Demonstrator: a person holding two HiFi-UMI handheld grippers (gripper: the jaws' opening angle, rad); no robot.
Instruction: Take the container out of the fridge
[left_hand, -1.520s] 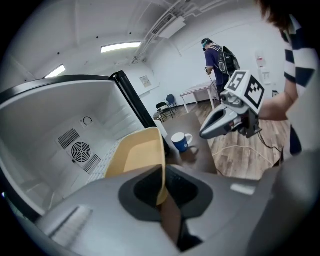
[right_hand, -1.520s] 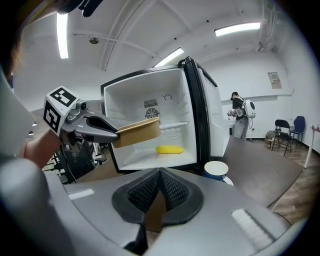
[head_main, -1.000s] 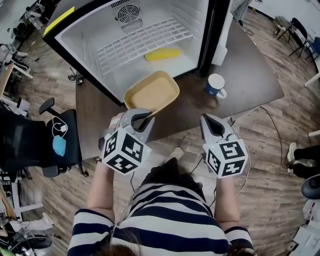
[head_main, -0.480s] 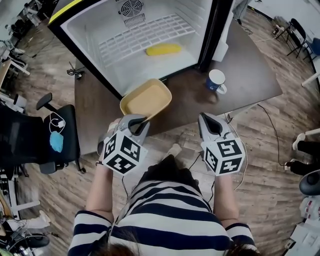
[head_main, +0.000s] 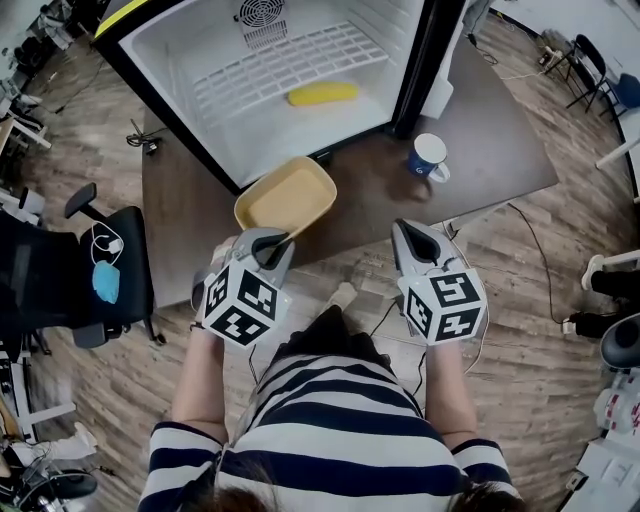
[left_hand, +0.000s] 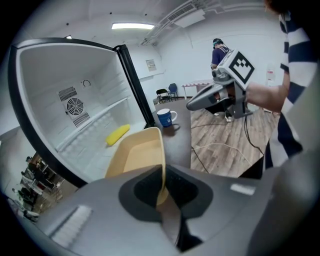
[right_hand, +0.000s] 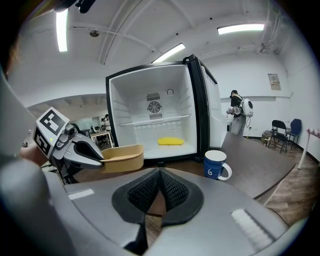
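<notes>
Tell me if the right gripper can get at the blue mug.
Probably yes. The right gripper holds nothing, though its shut fingers must open first; the blue mug stands clear on the table ahead of it, the container in the left gripper off to the side.

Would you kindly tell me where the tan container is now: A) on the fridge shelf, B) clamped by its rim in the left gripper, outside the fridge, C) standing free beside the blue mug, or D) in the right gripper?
B: the left gripper is shut on the rim of the container, which is out in front of the open fridge, not inside it.
</notes>
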